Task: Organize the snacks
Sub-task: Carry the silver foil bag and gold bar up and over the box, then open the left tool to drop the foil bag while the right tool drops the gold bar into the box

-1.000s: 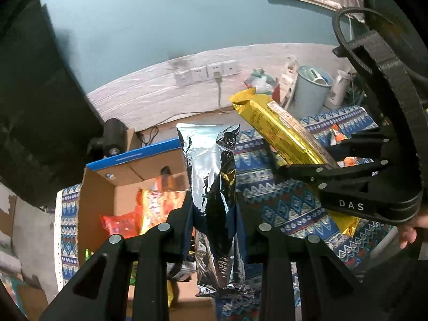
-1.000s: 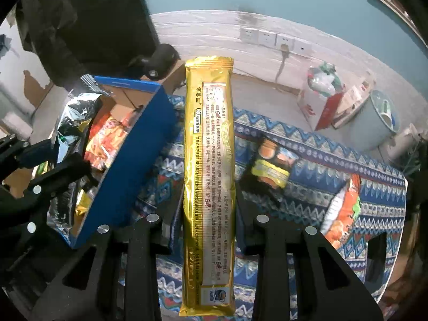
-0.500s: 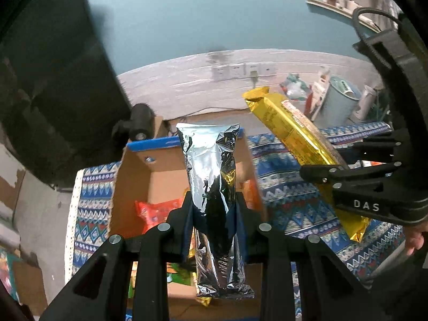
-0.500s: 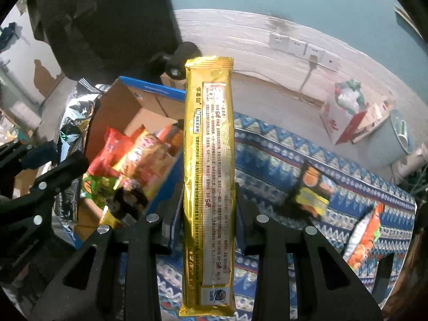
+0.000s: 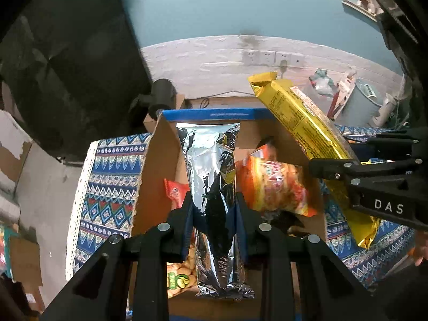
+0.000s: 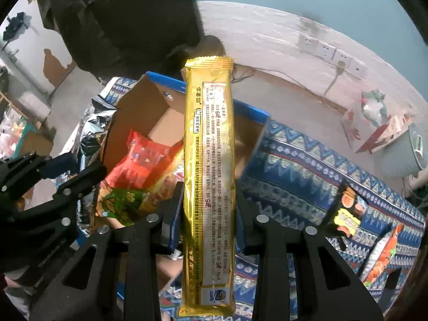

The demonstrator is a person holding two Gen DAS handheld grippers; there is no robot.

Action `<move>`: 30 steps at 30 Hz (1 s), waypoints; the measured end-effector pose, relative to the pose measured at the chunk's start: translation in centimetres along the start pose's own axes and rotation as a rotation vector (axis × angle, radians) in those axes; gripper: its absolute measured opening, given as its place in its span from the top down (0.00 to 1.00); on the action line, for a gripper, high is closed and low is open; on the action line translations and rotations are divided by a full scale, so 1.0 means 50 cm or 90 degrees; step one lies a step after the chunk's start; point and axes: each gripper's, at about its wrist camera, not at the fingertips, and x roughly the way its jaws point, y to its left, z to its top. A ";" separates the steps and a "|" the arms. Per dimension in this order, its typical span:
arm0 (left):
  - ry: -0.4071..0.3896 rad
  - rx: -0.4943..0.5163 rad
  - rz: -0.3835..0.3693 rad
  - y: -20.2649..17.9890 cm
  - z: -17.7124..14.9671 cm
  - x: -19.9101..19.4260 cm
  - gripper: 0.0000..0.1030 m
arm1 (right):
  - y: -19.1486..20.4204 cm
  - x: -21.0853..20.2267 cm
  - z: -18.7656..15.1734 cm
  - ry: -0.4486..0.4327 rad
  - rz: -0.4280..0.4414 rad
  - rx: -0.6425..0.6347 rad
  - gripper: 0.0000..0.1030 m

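My left gripper [image 5: 214, 211] is shut on a long silver foil packet [image 5: 211, 176], held over the open cardboard box [image 5: 160, 149] with the blue rim. Inside the box lie an orange snack bag [image 5: 270, 184], a red bag [image 5: 174, 190] and a pack of biscuits [image 5: 182, 270]. My right gripper [image 6: 208, 214] is shut on a long gold packet [image 6: 208, 160], which hangs above the box's right half [image 6: 149, 104]. In the left wrist view that gold packet [image 5: 302, 123] slants over the box's right wall, and the right gripper [image 5: 355, 171] shows at the right.
The box stands on a blue patterned cloth [image 6: 299, 165]. On the cloth to the right lie a dark snack pack [image 6: 347, 208] and an orange-white pack [image 6: 382, 254]. A grey bin [image 5: 361, 101] and a tissue box [image 6: 374, 125] sit by the wall with sockets [image 5: 272, 57].
Both grippers have carried their packets leftward over the box. The box's inside now fills the space under both, where the cloth showed before. Both grips stay the same.
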 end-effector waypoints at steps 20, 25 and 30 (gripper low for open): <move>-0.006 0.004 0.083 0.052 -0.011 -0.019 0.36 | 0.081 0.059 0.027 0.036 0.043 -0.019 0.69; -0.010 -0.006 0.088 0.064 -0.011 -0.028 0.32 | 0.087 0.059 0.027 0.041 0.056 -0.028 0.69; -0.009 -0.005 0.085 0.056 -0.007 -0.031 0.31 | 0.077 0.034 0.023 0.025 0.048 -0.030 0.55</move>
